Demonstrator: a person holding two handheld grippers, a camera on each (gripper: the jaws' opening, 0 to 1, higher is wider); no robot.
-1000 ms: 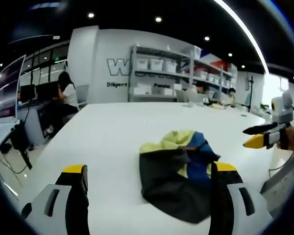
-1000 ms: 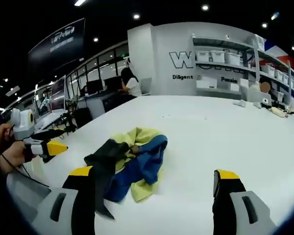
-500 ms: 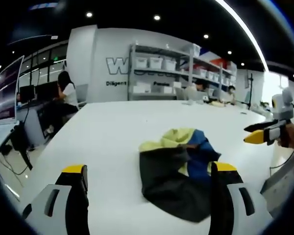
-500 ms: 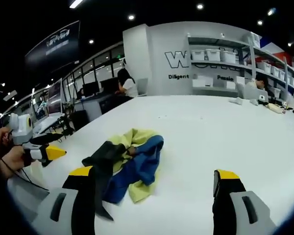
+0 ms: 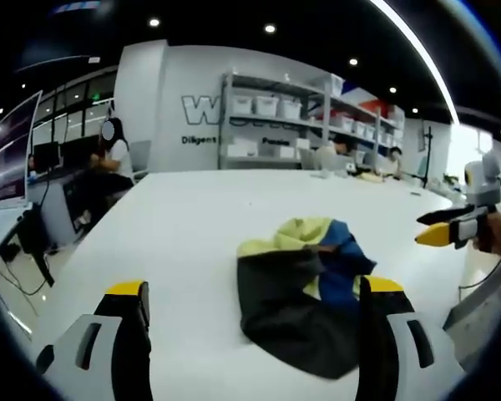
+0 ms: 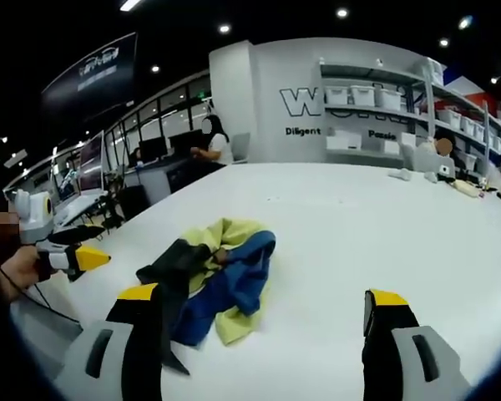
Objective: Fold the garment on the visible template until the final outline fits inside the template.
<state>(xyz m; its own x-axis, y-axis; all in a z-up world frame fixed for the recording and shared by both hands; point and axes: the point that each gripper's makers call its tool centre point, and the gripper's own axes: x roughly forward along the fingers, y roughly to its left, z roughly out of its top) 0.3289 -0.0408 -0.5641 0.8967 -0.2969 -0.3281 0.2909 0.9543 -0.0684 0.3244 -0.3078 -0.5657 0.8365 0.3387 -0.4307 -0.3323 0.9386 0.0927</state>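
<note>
Garment [image 5: 305,288] lies crumpled on the white table [image 5: 184,234] just ahead of your left gripper [image 5: 255,313], whose jaws stand wide apart and empty, its dark part nearest you. In the right gripper view the garment [image 6: 213,280] sits by the left jaw of your right gripper [image 6: 259,313], also spread and empty; no template outline is visible, so spread the cloth flat before folding, pinching one loose edge with each gripper.

soft cloth garment [image 5: 305,292], smooth matt table [image 5: 184,225]

Both views are evenly and brightly lit from recessed ceiling spots [image 5: 270,29] and a long light strip [image 5: 417,58] overhead. Soft glare is spread across the white table [image 6: 359,225]. Only faint shadows are cast beneath the garment [image 5: 301,301]. Straight lines are bowed toward the edges, and slight softness is seen throughout.
</note>
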